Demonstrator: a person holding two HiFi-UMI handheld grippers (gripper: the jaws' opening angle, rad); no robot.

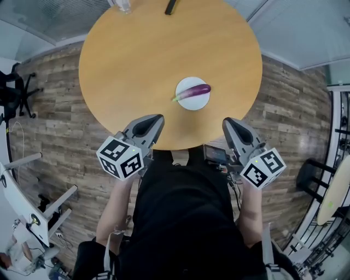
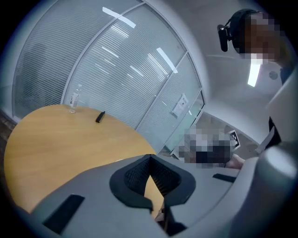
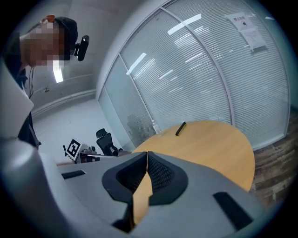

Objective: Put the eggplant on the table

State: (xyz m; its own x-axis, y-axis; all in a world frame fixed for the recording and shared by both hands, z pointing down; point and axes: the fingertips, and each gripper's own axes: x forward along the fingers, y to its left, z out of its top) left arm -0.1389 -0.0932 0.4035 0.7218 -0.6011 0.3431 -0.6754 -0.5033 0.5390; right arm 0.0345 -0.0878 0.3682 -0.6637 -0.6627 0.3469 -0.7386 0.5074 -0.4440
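Left gripper (image 1: 155, 121): clenched. In the left gripper view my two black pads meet at the tips, with nothing caught between them.

Right gripper (image 1: 229, 122): likewise closed and empty, its pads tip to tip in the right gripper view.

I hold both at the near edge of the round wooden table (image 1: 126, 65), one on each side of my body, pointing away from me across the top.

The eggplant (image 1: 192, 92) is purple, with its green stem end to the left and reaching past the rim of a small white plate (image 1: 191, 82) that it lies across. The plate stands on the table toward the near side, beyond the two grippers and roughly midway between them. Neither gripper touches it.

At the far edge of the table lies a slim dark object (image 1: 170, 6). To its left, also at the far rim, stands a clear bottle (image 1: 123, 5).

Wood-plank floor (image 1: 54, 126) surrounds the table, and a black office chair (image 1: 13, 93) stands off to the left. Glass walls with blinds (image 2: 116, 60) close the room behind the table.
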